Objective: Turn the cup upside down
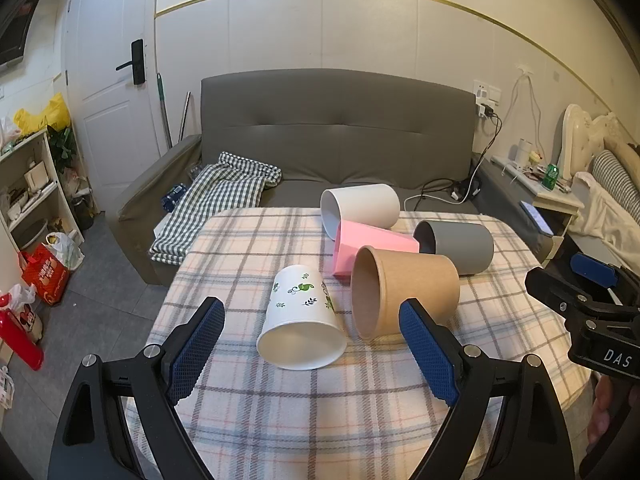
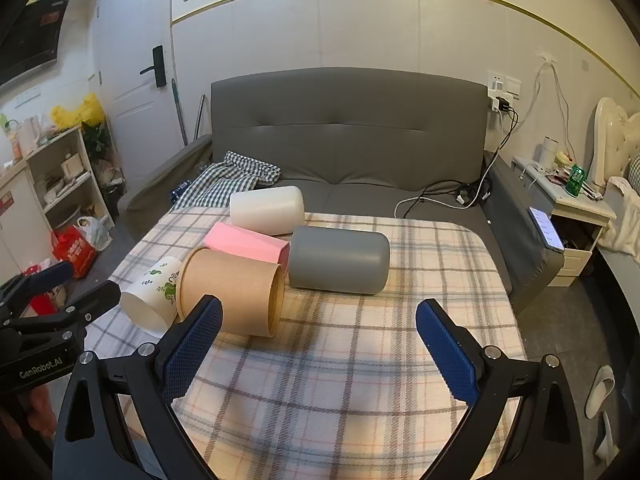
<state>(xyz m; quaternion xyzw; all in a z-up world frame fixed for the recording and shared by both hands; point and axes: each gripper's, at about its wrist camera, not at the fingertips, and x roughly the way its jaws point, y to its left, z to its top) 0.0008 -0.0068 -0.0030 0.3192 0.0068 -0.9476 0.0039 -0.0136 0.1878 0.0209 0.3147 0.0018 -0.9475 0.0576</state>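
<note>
Several cups lie on their sides on the plaid tablecloth (image 1: 320, 412). A white paper cup with green leaf print (image 1: 302, 318) (image 2: 154, 290) points its mouth toward me. Beside it lie a brown paper cup (image 1: 408, 296) (image 2: 232, 290), a pink cup (image 1: 370, 246) (image 2: 246, 242), a white cup (image 1: 360, 208) (image 2: 268, 210) and a grey cup (image 1: 460, 246) (image 2: 340, 260). My left gripper (image 1: 312, 354) is open and empty, just short of the leaf-print cup. My right gripper (image 2: 320, 346) is open and empty over bare cloth in front of the grey cup; it also shows at the left wrist view's right edge (image 1: 580, 296).
A grey sofa (image 1: 336, 136) stands behind the table with a checked cloth (image 1: 216, 196) and cables on it. Shelves and bags stand at the left (image 1: 32, 200). A nightstand (image 2: 576, 216) and bed are at the right.
</note>
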